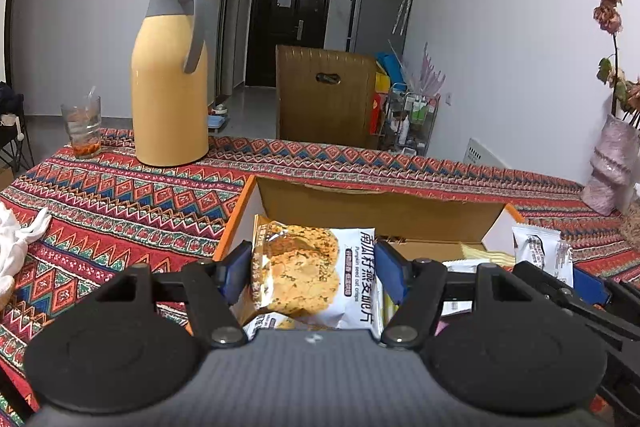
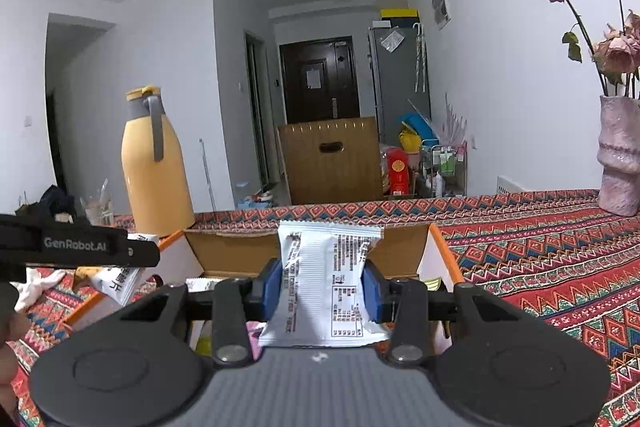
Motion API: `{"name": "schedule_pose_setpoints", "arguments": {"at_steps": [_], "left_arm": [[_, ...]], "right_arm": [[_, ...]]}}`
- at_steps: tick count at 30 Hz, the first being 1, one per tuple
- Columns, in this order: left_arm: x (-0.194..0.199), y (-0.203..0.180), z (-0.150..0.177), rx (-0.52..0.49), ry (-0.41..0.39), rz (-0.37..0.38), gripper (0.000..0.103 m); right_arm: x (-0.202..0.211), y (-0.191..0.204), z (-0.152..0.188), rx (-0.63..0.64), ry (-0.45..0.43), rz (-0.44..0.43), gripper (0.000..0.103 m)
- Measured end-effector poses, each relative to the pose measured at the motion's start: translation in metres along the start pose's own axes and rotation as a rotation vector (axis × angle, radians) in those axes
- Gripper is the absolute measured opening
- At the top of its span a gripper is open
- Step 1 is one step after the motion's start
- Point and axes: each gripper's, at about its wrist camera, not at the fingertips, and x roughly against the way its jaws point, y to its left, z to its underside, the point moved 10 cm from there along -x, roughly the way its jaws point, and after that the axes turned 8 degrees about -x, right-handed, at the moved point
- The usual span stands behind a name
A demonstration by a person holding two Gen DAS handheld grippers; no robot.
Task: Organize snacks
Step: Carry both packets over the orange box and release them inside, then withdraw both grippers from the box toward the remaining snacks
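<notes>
Left tool [image 1: 316, 273] pinched the oat crisps packet [image 1: 308, 275], right tool [image 2: 322, 287] pinched a white sachet [image 2: 324, 287]; both needed lowering squarely into the cardboard box [image 1: 376, 205] at lower centre.

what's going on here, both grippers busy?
Yes. A person is sorting snacks with a handheld gripper in each hand. The left gripper is shut on a pumpkin seed oat crisps packet, and the right gripper is shut on a white snack packet. Both are held over the open cardboard box on the patterned tablecloth, which already has a few packets inside. Neither packet has been released yet. A yellow thermos jug stands behind the box.
</notes>
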Motion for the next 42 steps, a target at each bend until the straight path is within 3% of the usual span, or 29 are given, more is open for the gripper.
{"name": "schedule_pose_setpoints", "arguments": {"at_steps": [6, 8, 10, 12, 13, 23, 36, 42], "left_arm": [[-0.003, 0.002, 0.006, 0.005, 0.001, 0.0, 0.074], [0.0, 0.003, 0.007, 0.007, -0.002, -0.004, 0.08], [0.002, 0.003, 0.007, 0.01, -0.007, -0.003, 0.09], [0.005, 0.005, 0.007, 0.019, -0.016, -0.01, 0.102], [0.007, 0.006, 0.007, 0.023, -0.023, -0.015, 0.103], [0.011, 0.016, 0.007, 0.09, -0.011, -0.002, 0.103], [0.02, 0.011, -0.001, 0.074, -0.026, -0.051, 0.103], [0.041, 0.011, -0.005, 0.055, -0.027, -0.067, 0.103]], "right_arm": [[-0.003, -0.004, 0.007, -0.011, 0.029, 0.013, 0.047], [-0.001, -0.007, 0.007, -0.023, 0.023, 0.02, 0.073], [0.003, -0.01, 0.006, -0.024, 0.013, 0.033, 0.091], [0.006, -0.01, 0.006, -0.025, 0.006, 0.04, 0.098], [0.008, -0.009, 0.005, -0.026, 0.003, 0.039, 0.103], [0.014, -0.012, 0.0, -0.043, -0.017, 0.063, 0.103], [0.023, -0.009, -0.013, -0.025, -0.059, 0.088, 0.103], [0.051, -0.011, -0.026, -0.012, -0.085, 0.104, 0.103]]}}
